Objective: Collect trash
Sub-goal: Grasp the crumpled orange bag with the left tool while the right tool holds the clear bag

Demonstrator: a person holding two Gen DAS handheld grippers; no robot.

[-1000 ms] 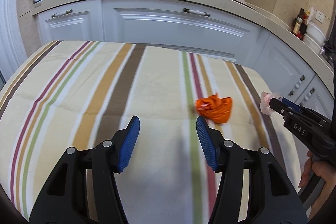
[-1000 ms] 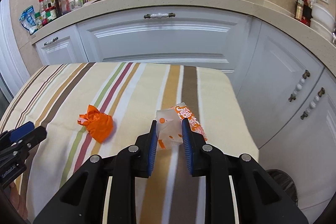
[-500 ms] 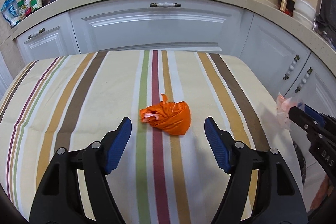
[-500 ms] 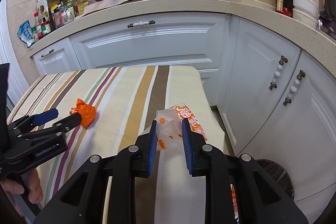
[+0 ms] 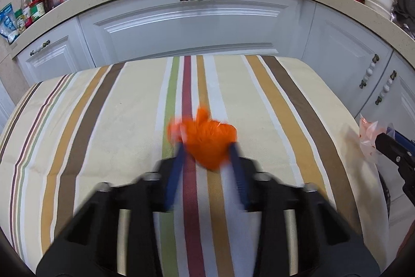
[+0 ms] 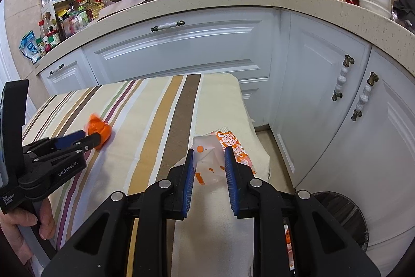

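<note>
A crumpled orange wrapper lies on the striped tablecloth. My left gripper is closed around it, its blurred blue fingers pressing both sides. It also shows in the right wrist view at the left gripper's tips. My right gripper is shut on a white and orange plastic wrapper and holds it over the table's right end. That wrapper also shows in the left wrist view at the far right.
A dark round trash bin stands on the floor right of the table, below my right gripper. White cabinets and a counter with bottles, a wok and a pot run behind and to the right.
My left gripper has moved forward and closed its fingers on the orange wrapper. My right gripper has swung further right with its wrapper, nearer the bin.
</note>
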